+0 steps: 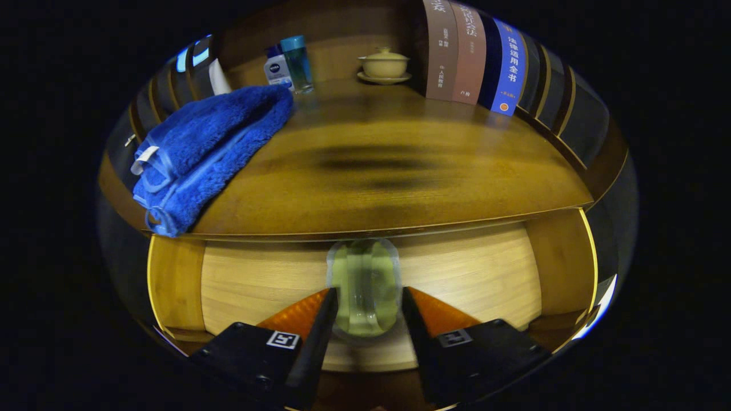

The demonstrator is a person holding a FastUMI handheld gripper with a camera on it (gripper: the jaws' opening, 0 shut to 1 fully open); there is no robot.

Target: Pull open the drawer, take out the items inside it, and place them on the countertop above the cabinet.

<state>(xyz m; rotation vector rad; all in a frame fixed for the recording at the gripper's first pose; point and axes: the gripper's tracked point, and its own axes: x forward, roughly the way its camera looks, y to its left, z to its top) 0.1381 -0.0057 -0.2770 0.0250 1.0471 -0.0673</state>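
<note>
Jaws (365,302) clamped on clear bottle (364,285), held over open drawer (457,274) below countertop (400,171).

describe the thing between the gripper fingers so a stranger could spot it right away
Start at the wooden countertop with the blue towel and books; just below its front edge lies the open drawer. There the gripper holds a clear, pale greenish bottle between its fingers. It alone is see-through and off the countertop.
</note>
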